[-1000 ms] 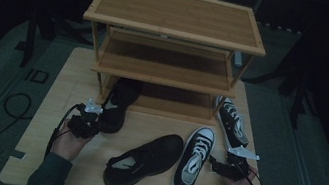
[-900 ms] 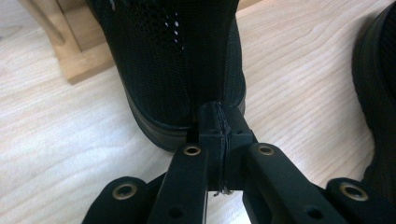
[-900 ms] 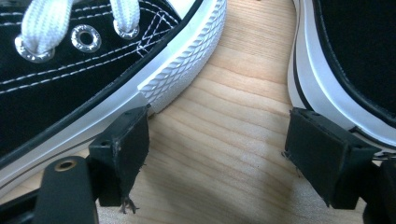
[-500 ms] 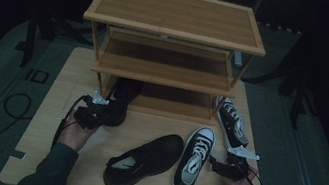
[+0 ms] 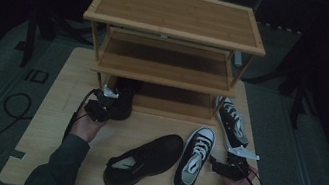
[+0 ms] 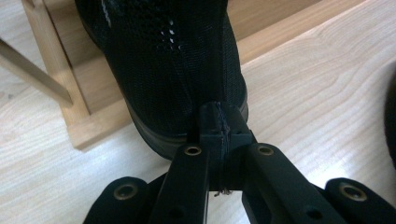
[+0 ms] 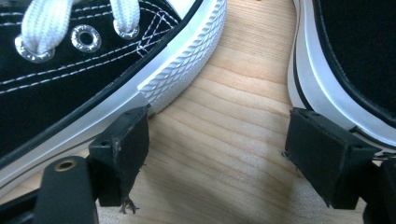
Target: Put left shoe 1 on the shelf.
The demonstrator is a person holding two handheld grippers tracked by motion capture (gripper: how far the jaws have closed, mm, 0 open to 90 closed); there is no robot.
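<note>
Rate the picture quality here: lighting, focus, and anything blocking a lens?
High view: dim and underexposed, the surroundings nearly black, the rack and table readable. Left gripper view: bright, the black mesh shoe sharp, the left gripper itself dark and soft. Right gripper view: well lit, the sneaker crisp, the right gripper slightly blurred up close.

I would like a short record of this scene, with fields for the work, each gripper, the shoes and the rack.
work: putting shoes on a wooden shoe rack
left gripper: shut on the heel of the black mesh shoe, which lies partly on the rack's bottom shelf
right gripper: open, jaws over bare table, between two sneakers
on the table: black low shoe; black-and-white sneaker beside it; second sneaker at the rack's right foot
upper shelves: bare
</note>
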